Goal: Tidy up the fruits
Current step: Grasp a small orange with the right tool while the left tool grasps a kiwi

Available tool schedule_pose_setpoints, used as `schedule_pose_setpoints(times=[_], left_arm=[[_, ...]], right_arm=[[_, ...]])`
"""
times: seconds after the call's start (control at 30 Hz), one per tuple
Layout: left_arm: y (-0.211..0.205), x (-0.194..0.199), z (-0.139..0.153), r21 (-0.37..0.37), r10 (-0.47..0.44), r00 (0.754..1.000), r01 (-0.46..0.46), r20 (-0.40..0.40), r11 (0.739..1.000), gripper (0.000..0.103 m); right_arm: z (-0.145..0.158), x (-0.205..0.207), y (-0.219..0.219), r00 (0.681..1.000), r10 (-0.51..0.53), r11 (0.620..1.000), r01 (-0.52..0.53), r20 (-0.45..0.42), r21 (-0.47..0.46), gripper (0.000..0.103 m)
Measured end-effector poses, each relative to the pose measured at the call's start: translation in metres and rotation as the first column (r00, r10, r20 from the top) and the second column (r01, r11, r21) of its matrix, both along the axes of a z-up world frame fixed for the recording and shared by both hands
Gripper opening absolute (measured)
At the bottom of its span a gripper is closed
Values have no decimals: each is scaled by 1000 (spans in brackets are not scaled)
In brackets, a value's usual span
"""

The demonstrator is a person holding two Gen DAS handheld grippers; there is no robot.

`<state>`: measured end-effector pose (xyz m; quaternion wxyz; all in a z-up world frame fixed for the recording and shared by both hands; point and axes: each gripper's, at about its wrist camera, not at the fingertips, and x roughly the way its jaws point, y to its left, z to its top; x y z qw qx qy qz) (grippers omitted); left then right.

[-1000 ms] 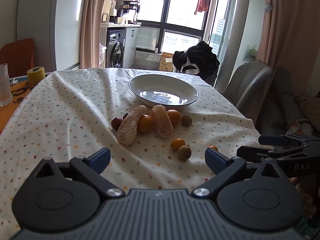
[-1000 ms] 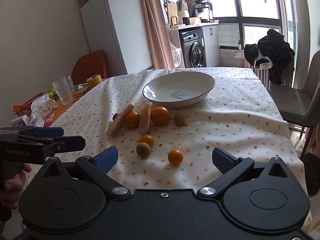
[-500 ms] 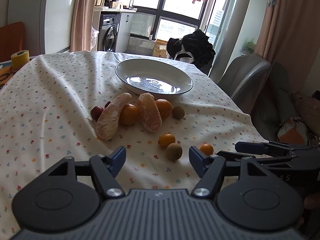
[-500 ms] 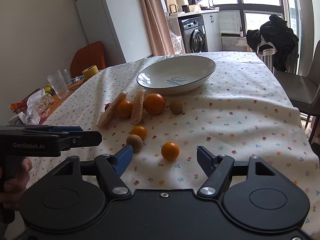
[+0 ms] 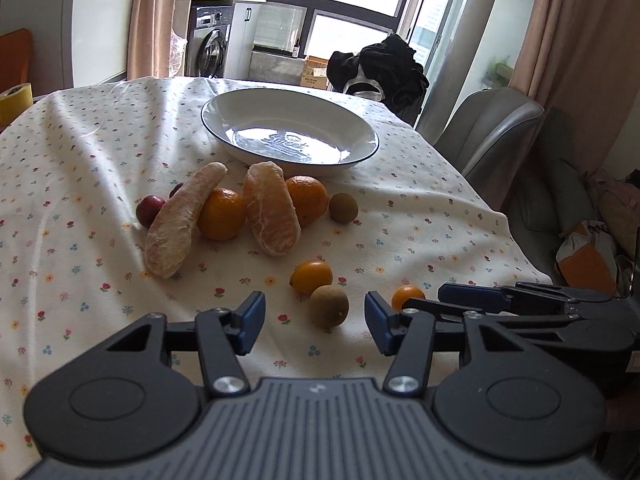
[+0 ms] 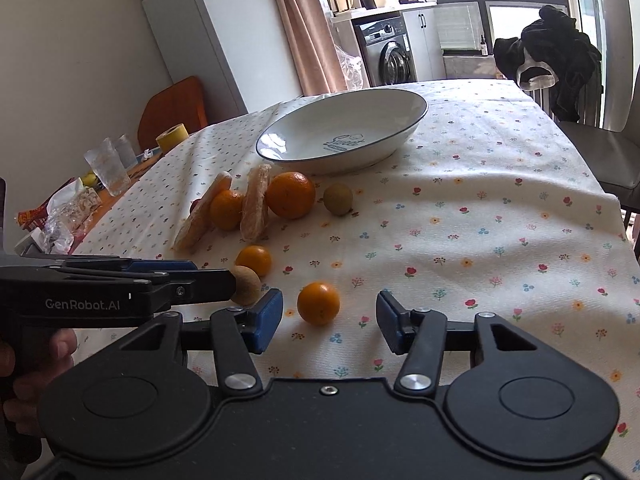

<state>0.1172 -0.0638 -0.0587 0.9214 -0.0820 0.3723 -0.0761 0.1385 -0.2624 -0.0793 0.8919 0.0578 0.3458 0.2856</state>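
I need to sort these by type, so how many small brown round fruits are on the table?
2. One brown fruit sits right of the big orange, near the plate. The other lies nearest, before the left gripper. More may be hidden behind the pile.

"GenRobot.AI" stands on the left gripper (image 6: 256,280) — "Sweet" inside the plate (image 6: 400,136).

Fruits (image 5: 224,214) on the tablecloth (image 5: 80,152), before the plate (image 5: 290,132).
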Motion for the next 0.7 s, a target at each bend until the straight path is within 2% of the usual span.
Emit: schedule_pose_setpoints(times=[0.07, 0.1, 0.13, 0.27, 0.4, 0.43, 0.7], left_arm=[[-4, 4, -3, 0, -4, 1000, 4, -10, 1000, 52], [-5, 6, -4, 0, -4, 1000, 4, -16, 1000, 49], [-6, 9, -6, -6, -3, 1000, 3, -28, 1000, 47], [-9, 16, -12, -16, 0, 999, -1, -48, 1000, 40], [-10, 19, -15, -14, 4, 999, -4, -43, 1000, 23], [-9, 19, -15, -18, 4, 999, -5, -43, 1000, 23], [-3, 11, -7, -12, 14, 1000, -14, -7, 1000, 23]], right_arm=[[-3, 3, 1, 1000, 11, 1000, -11, -10, 9, 44], [-4, 4, 1, 999, 27, 1000, -26, -19, 17, 36], [-5, 5, 2, 999, 38, 999, -37, -16, 18, 34], [-5, 10, 2, 999, 43, 999, -42, -22, 30, 32], [-4, 10, 5, 999, 48, 999, -48, -12, 22, 28], [-5, 10, 5, 998, 55, 998, -55, -10, 23, 24], [-2, 6, 10, 996, 84, 995, -85, 17, 47, 23]])
